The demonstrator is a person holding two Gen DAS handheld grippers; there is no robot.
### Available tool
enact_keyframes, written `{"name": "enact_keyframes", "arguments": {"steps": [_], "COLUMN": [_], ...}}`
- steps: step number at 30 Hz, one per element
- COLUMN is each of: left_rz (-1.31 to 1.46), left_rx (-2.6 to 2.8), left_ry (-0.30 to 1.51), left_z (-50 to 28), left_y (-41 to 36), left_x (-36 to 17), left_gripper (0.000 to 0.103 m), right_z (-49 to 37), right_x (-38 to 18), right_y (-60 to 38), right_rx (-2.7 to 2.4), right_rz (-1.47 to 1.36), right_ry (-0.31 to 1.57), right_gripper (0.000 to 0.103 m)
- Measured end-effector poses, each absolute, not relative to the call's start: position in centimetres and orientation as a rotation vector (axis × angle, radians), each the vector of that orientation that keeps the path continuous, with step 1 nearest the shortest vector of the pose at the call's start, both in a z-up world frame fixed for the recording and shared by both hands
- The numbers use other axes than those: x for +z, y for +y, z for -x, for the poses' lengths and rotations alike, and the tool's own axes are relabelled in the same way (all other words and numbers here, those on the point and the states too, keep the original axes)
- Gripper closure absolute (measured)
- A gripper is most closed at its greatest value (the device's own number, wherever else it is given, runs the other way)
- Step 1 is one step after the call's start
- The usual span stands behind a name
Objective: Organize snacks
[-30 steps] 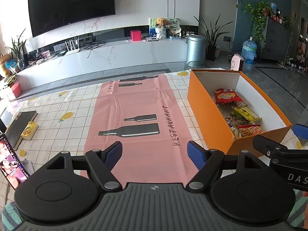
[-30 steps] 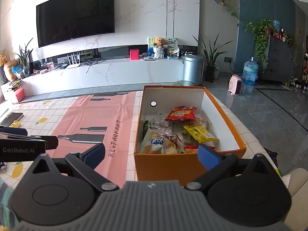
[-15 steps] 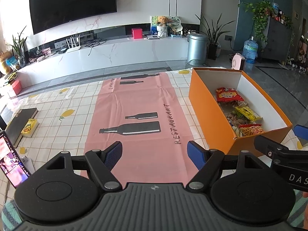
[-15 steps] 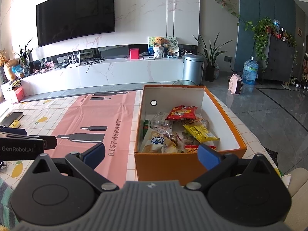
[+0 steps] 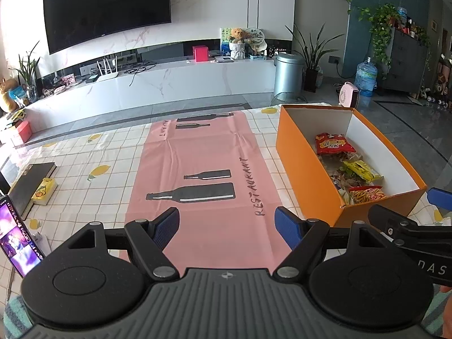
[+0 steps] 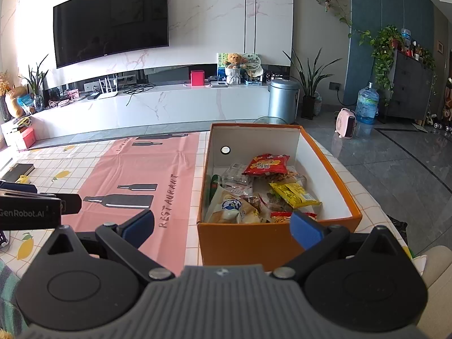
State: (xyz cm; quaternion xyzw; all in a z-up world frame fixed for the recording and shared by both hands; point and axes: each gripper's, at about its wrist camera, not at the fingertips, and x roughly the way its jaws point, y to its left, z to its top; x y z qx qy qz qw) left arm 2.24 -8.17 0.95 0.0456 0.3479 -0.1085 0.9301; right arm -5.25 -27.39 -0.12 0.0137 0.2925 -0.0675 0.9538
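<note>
An orange cardboard box (image 6: pixel 271 238) stands on the table, right of the pink mat; it also shows in the left wrist view (image 5: pixel 299 152). It holds several snack packs: a red bag (image 6: pixel 267 163), a yellow pack (image 6: pixel 295 195), a pale bun pack (image 6: pixel 228 209). In the left wrist view the red bag (image 5: pixel 332 145) and yellow pack (image 5: pixel 361 169) show too. My left gripper (image 5: pixel 227 224) is open and empty above the mat's near end. My right gripper (image 6: pixel 223 226) is open and empty, just before the box's near wall.
A pink mat (image 5: pixel 203 169) with bottle prints lies on a chequered tablecloth (image 5: pixel 84 169). A dark book (image 5: pixel 31 180) and small yellow box (image 5: pixel 43 190) lie at far left, a lit phone (image 5: pixel 17 240) stands near the left edge. A TV wall lies beyond.
Both grippers have stayed open and empty. The left view has shifted slightly; the box and snacks have not moved.
</note>
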Motion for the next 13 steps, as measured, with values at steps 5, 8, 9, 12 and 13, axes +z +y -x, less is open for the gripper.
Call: {"name": "enact_keyframes", "arguments": {"steps": [5,8,9,12,13], "left_rz": [-0.093,-0.091,-0.088,-0.080,-0.081], "left_rx": [-0.222,-0.223,-0.223,-0.222,-0.220], "left_ry": [0.713,0.713,0.713,0.710,0.710], "left_z": [-2.22,-2.21,-2.22,-2.02,-2.01], "left_y": [-8.13,-8.11,-8.09,-7.97,-7.97], "left_x": [0.95,0.96,0.96,0.98,0.97], "left_gripper": [0.013,0.013,0.013,0.013,0.013], "right_z": [5.36,5.40,5.37,5.40,5.42], "right_x": [-0.14,-0.12,-0.10,-0.08,-0.05], "right_y": [-27.15,-27.11,-27.09,-27.01,-26.98], "right_rx": [-0.136,-0.135,-0.134,-0.133,-0.132], "right_rz": [-0.023,-0.021,-0.020,-0.018,-0.018], "right_ry": [0.595,0.595,0.595,0.596,0.595], "right_gripper": [0.004,0.004,0.004,0.004,0.004]}}
